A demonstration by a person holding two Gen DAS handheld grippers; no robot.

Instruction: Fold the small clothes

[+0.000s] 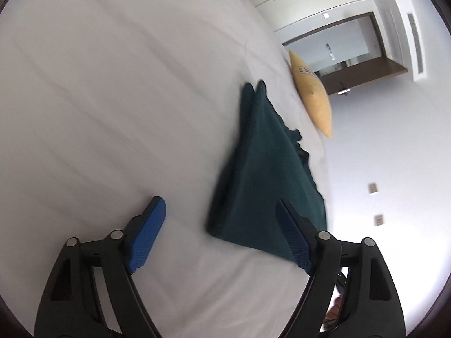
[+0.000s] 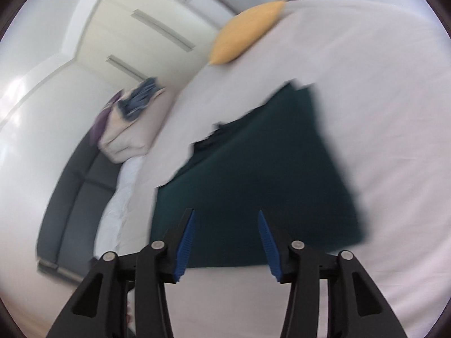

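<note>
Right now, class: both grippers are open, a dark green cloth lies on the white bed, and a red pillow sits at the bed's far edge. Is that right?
One thing is wrong: the pillow is yellow, not red, as the left wrist view shows. The rest holds: the left gripper and right gripper are open, and the cloth lies on the bed.

White-sheeted bed (image 1: 112,84), yellow cushion (image 1: 311,95), dark sofa (image 2: 76,186), white walls (image 1: 394,155)

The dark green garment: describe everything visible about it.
The dark green garment is a soft, matte cloth in deep teal, lying flat on the white bed sheet. It looks already folded, with straight near edges and a wavy, uneven far side. A yellow cushion lies beyond it, apart. Both grippers hang open near its near edge; neither grips it.
</note>
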